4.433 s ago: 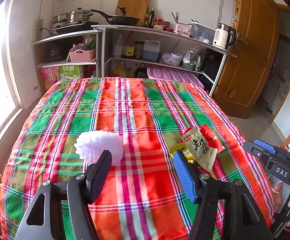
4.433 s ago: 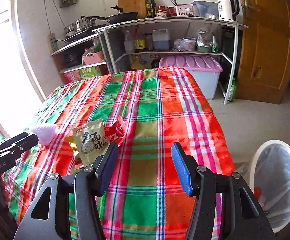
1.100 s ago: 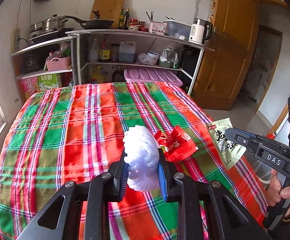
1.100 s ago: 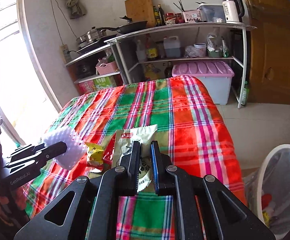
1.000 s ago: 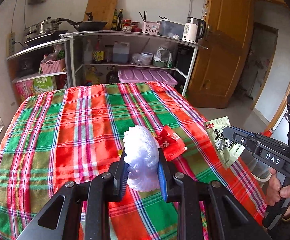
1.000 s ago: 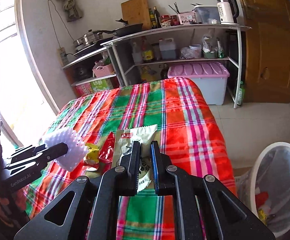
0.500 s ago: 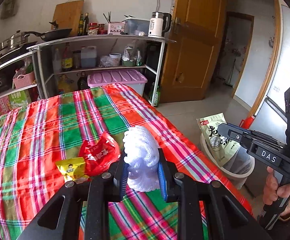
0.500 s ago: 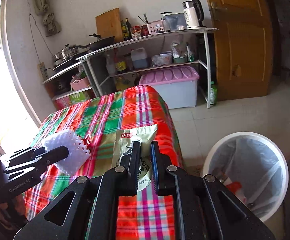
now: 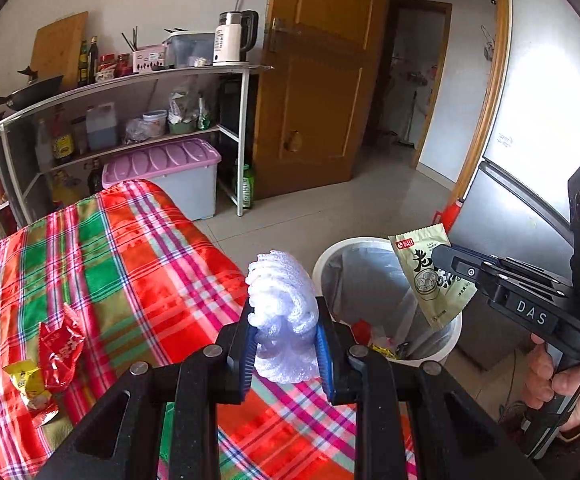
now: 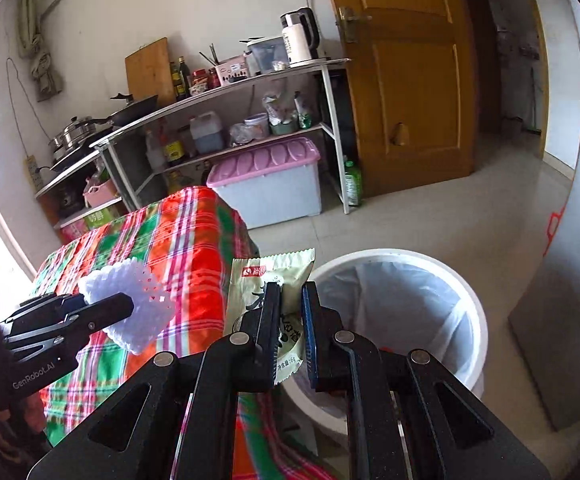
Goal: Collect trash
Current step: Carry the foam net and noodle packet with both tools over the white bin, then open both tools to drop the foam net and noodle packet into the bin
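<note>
Right wrist: bin rim [image 10: 389,258] beside tablecloth edge [image 10: 246,232]

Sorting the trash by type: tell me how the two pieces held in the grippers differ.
The foam net is white, puffy and meshed; the noodle packet is flat, pale green and printed. The foam net bulges between the left gripper fingers, which stand apart around it; the packet is pinched thin in the right gripper. Both are lifted clear of the table, near the bin.
</note>
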`<state>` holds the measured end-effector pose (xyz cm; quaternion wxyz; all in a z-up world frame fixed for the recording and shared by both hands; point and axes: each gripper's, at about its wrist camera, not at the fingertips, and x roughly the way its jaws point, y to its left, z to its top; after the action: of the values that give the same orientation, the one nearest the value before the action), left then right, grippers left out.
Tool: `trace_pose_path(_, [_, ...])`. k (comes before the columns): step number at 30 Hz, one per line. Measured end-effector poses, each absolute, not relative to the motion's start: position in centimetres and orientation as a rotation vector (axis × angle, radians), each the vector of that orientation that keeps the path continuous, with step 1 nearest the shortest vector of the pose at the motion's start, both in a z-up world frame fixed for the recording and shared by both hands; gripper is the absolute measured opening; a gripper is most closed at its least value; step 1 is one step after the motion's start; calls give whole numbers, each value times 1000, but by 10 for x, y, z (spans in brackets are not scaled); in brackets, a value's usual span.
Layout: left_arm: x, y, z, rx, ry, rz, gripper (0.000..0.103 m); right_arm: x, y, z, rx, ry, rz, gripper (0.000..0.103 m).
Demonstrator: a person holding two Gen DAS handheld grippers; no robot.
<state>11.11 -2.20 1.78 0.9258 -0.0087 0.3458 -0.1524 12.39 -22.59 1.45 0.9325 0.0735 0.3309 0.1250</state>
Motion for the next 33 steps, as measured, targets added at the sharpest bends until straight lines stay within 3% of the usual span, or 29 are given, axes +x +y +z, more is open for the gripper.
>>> trace_pose_path(28, [176,-129,-31,45,840,-420,27,151,-299,-37,161,796,61,12])
trace_pose_path(33, [182,-132,-36,49,856,-428,32,157,-306,-47,180,829,40,15])
